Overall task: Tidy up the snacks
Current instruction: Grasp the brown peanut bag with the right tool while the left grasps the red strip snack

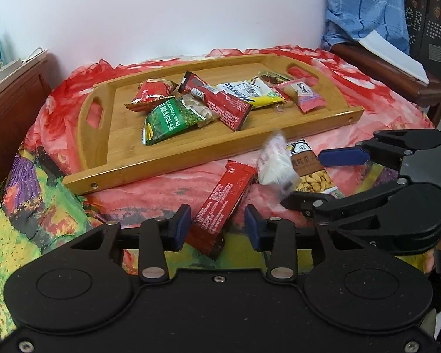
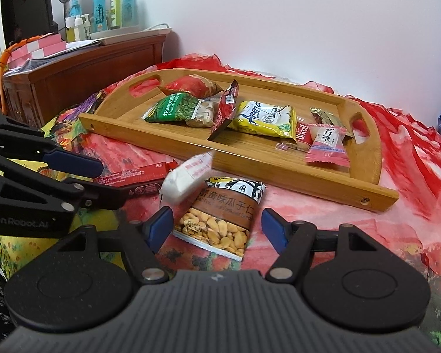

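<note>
Left gripper (image 1: pixel 217 226) spread astride one red bar (image 1: pixel 220 206), right gripper (image 2: pixel 217 229) spread, three packets outside one tray (image 1: pixel 191 158).

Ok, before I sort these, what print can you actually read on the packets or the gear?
"Peas Wasabi" on the green packet.
"Biscoff", first letter partly hidden, on the small red packet.
"Ameri...", cut off, on the yellow and white packet.
"GenRobot.AI" on the left gripper body.
Chinese characters on the seed packet and pink packet.
Red bar: print too small.
</note>
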A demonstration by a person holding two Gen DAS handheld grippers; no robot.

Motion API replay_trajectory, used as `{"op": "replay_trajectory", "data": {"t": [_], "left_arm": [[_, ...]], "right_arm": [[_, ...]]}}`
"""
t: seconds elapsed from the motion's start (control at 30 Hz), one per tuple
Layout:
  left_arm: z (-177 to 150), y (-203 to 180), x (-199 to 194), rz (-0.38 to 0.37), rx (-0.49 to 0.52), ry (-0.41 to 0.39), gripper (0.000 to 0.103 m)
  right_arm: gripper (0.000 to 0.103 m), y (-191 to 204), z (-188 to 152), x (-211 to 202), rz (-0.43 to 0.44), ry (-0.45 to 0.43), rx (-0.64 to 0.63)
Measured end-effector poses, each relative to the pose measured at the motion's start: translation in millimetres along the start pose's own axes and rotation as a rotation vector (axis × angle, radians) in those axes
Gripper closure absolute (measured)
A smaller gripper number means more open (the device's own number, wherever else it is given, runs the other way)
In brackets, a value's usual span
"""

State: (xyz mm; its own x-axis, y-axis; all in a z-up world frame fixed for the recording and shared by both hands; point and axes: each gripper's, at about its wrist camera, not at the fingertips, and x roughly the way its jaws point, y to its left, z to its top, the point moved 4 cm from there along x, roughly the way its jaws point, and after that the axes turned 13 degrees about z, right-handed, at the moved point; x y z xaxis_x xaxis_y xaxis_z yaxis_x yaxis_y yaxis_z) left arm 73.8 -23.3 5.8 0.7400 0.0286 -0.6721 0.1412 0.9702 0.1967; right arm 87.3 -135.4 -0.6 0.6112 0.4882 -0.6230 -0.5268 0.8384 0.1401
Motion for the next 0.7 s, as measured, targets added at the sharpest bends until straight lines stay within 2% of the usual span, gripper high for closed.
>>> {"op": "replay_trajectory", "data": {"t": [0.13, 0.57, 0.63, 0.7], "left_arm": [[-1.4, -0.1, 11.7, 0.070, -0.001, 0.001, 0.059], [0.1, 7.7, 17.4, 0.003, -0.077, 0.018, 0.062], [0.8, 7.9, 16.8, -0.004, -0.083, 0.017, 0.066], [1.5, 7.4, 16.7, -0.008, -0.089, 0.020, 0.066]], "right_arm": [[0.024, 0.2, -0.5, 0.3, -0.009, -0.001, -0.007], [0.024, 1.1, -0.9, -0.2, -0.007, -0.013, -0.002], [0.024, 0.8, -1.0, -0.5, -0.018, -0.019, 0.001], [0.029, -1.0, -0.5, -0.6, -0.026, -0.020, 0.014]]}}
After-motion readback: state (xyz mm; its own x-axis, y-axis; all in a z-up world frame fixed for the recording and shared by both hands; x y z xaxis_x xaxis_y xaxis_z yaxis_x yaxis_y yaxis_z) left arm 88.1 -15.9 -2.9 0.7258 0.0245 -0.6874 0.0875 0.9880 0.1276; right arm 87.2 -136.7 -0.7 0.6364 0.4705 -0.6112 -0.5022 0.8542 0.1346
